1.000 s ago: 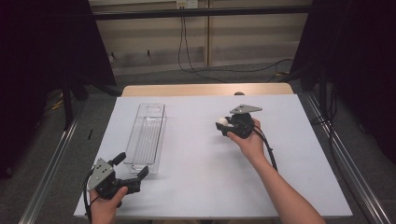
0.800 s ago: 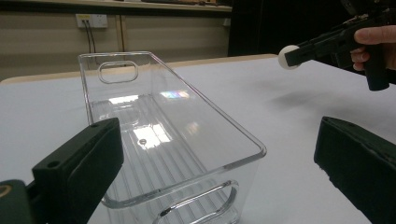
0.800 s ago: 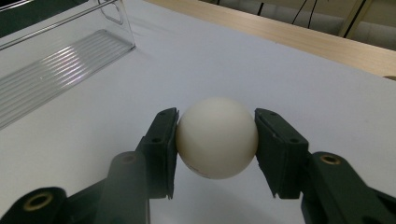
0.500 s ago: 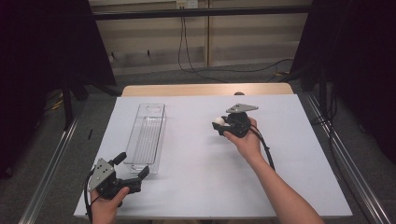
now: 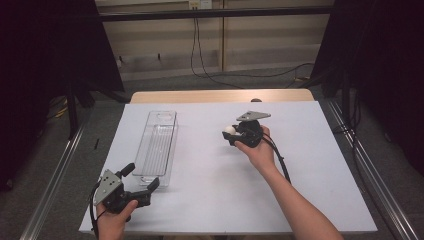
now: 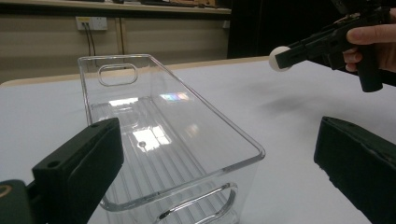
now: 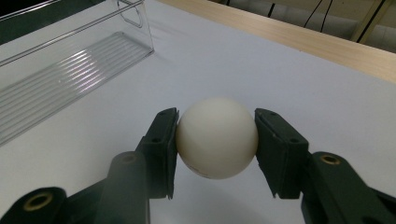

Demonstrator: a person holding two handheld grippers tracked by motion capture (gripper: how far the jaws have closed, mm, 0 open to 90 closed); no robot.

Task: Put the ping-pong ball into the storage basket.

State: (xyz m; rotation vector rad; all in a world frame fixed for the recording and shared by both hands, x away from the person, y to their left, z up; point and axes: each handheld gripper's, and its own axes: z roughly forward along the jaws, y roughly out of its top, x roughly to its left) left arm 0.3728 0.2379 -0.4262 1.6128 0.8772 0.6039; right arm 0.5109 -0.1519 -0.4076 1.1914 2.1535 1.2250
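**Ball held above the counter, bin waiting to the left**

At the near left, the left gripper (image 5: 136,191) rests low at the counter (image 5: 210,200) edge, its fingers (image 6: 79,163) spread wide and holding nothing. They point along the bin (image 5: 159,145), just off its near end.

The bin is a long clear tray lying near-to-far on the left half of the counter, nothing inside it, with a handle cut-out at each end. Its walls are thin and see-through, so the rim is easy to misjudge from the side.

To the right, past the middle of the counter, the right gripper (image 5: 229,132) is lifted off the surface. Its fingers (image 7: 161,144) are closed on a white ball (image 7: 217,137), one pad on each side at about the widest part. The ball is well apart from the bin, to its right.

The step in hand looks like carrying the ball to the bin. To do it well, keep the squeeze steady, since a smooth round ball can squirt out if the pads slip off its middle. Travel left at a height that clears the rim, stop over the middle of the bin, lower close to the ribbed floor, then open slowly so the ball does not bounce out. The left gripper could steady the near end if the light bin slides.
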